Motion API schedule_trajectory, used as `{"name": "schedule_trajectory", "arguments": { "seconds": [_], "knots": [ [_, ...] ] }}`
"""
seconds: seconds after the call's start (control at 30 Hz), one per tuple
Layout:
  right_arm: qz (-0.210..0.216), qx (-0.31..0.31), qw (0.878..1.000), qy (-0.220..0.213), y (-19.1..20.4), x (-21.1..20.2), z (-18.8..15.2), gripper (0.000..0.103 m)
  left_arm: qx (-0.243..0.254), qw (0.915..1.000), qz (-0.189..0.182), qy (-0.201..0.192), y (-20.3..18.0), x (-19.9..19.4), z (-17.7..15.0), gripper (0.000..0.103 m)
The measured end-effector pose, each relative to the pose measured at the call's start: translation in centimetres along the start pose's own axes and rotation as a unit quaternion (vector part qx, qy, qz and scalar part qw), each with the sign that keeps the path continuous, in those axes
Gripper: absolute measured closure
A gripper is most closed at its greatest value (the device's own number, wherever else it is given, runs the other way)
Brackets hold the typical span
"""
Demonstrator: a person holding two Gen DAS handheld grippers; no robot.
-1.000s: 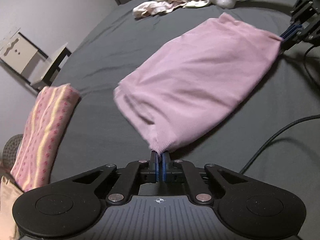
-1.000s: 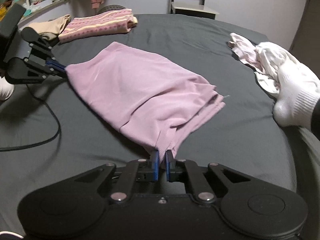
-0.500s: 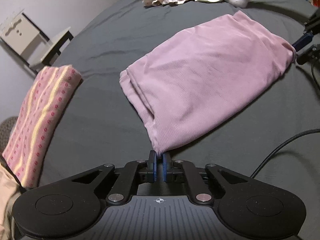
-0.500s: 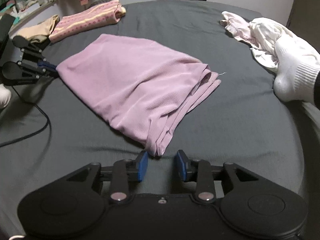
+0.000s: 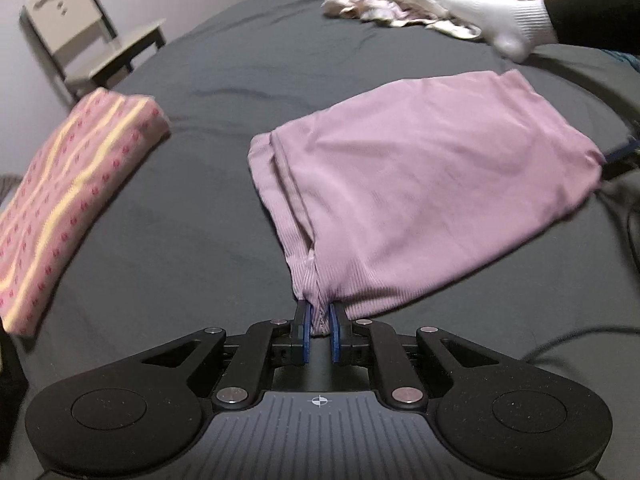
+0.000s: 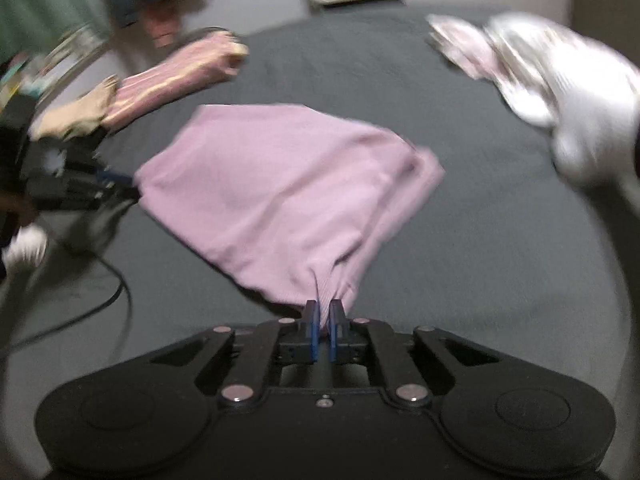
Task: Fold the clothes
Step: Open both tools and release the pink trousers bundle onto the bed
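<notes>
A folded mauve ribbed-knit garment (image 5: 420,184) lies spread on a bed covered with a smooth dark grey sheet (image 5: 208,216), forming a roughly four-sided, slightly puffed shape with layered hems showing along one edge. The left gripper (image 5: 319,330) has its blue-padded fingers (image 5: 306,328) clamped on a bunched corner of the garment, the fine vertical ribbing of the cloth visible where it gathers between them. In the right wrist view, which is motion-blurred, the right gripper (image 6: 324,330) likewise pinches another gathered corner of the same garment (image 6: 280,192) between its narrow blue fingers (image 6: 314,330), which sit almost together with cloth drawn into a peak between them. The fabric pulls taut into small creases at both held corners.

To the left of the garment in the left wrist view rests a folded pink cloth with pale yellow stripes and small red dots (image 5: 68,196), thick and rectangular. At the far side of the bed sits a loose crumpled heap of white and pale pink clothing (image 5: 404,8), beside a white ribbed sock on a person's foot (image 5: 516,28). A thin black cable (image 6: 80,316) curves across the sheet. Off the bed stands a pale wooden chair (image 5: 88,48) against the wall.
</notes>
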State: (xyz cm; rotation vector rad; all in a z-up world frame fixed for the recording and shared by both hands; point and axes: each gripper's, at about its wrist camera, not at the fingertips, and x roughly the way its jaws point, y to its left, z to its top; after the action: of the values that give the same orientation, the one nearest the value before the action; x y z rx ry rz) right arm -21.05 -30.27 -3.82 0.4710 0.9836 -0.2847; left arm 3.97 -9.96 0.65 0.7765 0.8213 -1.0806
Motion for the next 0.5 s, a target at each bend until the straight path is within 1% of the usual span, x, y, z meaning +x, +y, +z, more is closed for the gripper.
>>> {"name": "schedule_trajectory", "arguments": {
  "seconds": [0.07,0.13,0.17,0.27,0.3,0.33,0.4,0.47,0.5],
  "knots": [
    [-0.012,0.04,0.999,0.02,-1.2,0.4,-0.1,0.102,-0.001,1.0,0.004,0.004,0.0,0.0,0.2,0.093],
    [-0.008,0.062,0.998,0.024,-1.7,0.5,-0.1,0.102,-0.005,0.9999,0.006,0.007,0.0,0.0,0.3,0.093],
    [-0.007,0.063,0.998,0.02,-1.7,0.3,0.1,0.102,-0.009,0.9999,0.006,0.007,0.0,0.0,0.3,0.093],
    [-0.005,0.058,0.998,-0.005,-1.2,-0.7,0.8,0.087,-0.027,0.9996,0.001,0.007,0.3,-0.5,0.4,0.093],
    [0.0,0.059,0.998,-0.014,-1.3,-1.0,1.3,0.073,-0.037,0.9993,-0.005,0.006,0.7,-0.8,0.3,0.093],
    [0.005,0.06,0.998,-0.022,-1.4,-1.4,1.9,0.064,-0.046,0.9989,-0.009,0.005,1.1,-1.2,0.3,0.093],
    [0.012,0.058,0.998,-0.023,-1.5,-1.5,3.7,0.061,-0.062,0.9981,-0.005,0.003,1.9,-2.0,0.1,0.093],
    [0.019,0.054,0.998,-0.021,-1.6,-1.5,5.6,0.06,-0.073,0.9972,0.014,-0.009,2.6,-3.0,-0.1,0.093],
    [0.019,0.054,0.998,-0.02,-1.7,-1.3,6.7,0.057,-0.083,0.9961,0.025,-0.017,2.9,-3.5,-0.2,0.093]
  ]
}}
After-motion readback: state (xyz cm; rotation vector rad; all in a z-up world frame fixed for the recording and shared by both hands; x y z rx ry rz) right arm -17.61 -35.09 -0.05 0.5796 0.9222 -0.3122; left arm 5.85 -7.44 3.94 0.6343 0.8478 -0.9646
